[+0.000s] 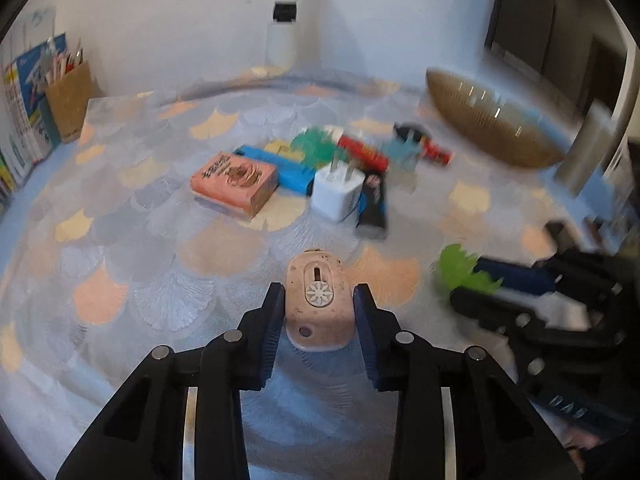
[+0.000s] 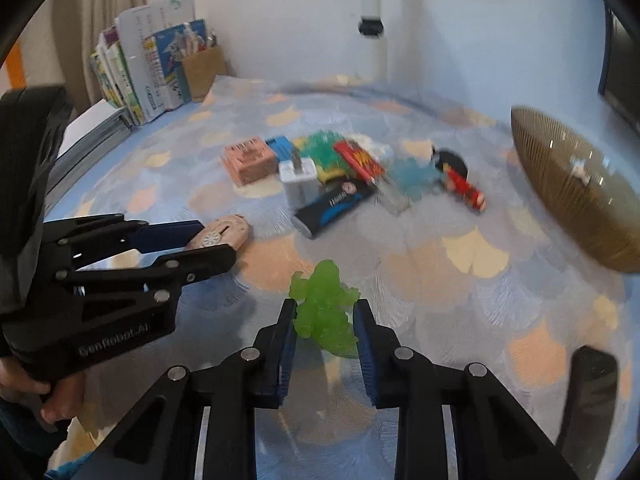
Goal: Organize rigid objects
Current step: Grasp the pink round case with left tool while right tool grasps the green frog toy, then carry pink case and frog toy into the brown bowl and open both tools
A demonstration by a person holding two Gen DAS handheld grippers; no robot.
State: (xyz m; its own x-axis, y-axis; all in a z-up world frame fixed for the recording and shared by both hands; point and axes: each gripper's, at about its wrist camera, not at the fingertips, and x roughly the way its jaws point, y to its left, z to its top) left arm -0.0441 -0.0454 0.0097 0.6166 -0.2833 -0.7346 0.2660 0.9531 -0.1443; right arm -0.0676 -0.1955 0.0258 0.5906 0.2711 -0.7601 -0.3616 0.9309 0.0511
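Note:
My left gripper (image 1: 319,300) is shut on a pink speckled oval case (image 1: 318,300) with a daisy emblem, held above the table; it also shows in the right wrist view (image 2: 220,234). My right gripper (image 2: 325,314) is shut on a translucent green toy figure (image 2: 326,312), which also shows in the left wrist view (image 1: 460,270). A pile lies mid-table: a pink box (image 1: 236,180), a blue box (image 1: 280,166), a white charger plug (image 1: 338,190), a black-blue pack (image 1: 372,204), a red pack (image 1: 362,152), a small red figure (image 2: 464,188).
A ribbed brown glass bowl (image 1: 492,118) stands at the right back; it also shows in the right wrist view (image 2: 576,188). Books and a brown cardboard holder (image 2: 202,68) stand at the back left. The patterned tablecloth (image 1: 120,260) covers the table. A white lamp post (image 1: 284,12) stands at the back wall.

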